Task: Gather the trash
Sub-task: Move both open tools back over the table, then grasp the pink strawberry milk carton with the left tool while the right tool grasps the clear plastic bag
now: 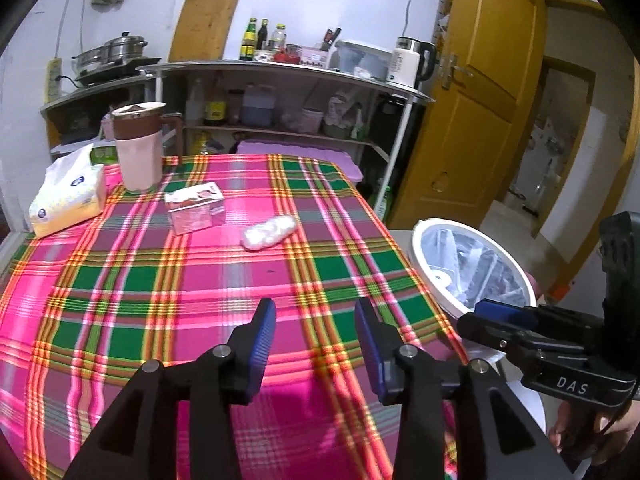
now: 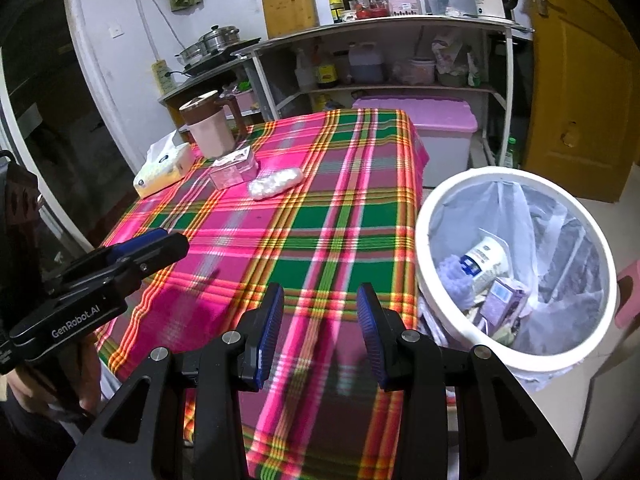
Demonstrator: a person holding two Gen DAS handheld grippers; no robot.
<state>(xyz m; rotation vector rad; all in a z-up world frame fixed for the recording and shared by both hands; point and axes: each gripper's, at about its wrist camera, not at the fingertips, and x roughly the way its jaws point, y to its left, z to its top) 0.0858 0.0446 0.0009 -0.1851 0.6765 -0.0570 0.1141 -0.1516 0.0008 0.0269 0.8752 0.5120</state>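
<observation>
A clear wrapper of white pieces (image 1: 269, 233) (image 2: 276, 183) lies on the plaid tablecloth (image 1: 200, 280) (image 2: 320, 220), next to a small pink carton (image 1: 195, 207) (image 2: 234, 168). My left gripper (image 1: 316, 320) hovers open over the near part of the cloth, with nothing between its fingers. My right gripper (image 2: 320, 304) is open and empty too, above the table's near right corner. A white bin (image 1: 418, 258) (image 2: 422, 248) with a clear liner stands off the table's right edge. It holds a tube (image 2: 486, 260) and a purple carton (image 2: 502, 300).
A tissue pack (image 1: 66, 196) (image 2: 164, 168) and a pink jug with a brown lid (image 1: 138, 146) (image 2: 210, 130) stand at the table's far left. Behind are shelves with bottles, a pink-lidded storage box (image 2: 436, 128) and a yellow door (image 1: 472, 120). A person's hand (image 1: 576, 432) holds the right gripper.
</observation>
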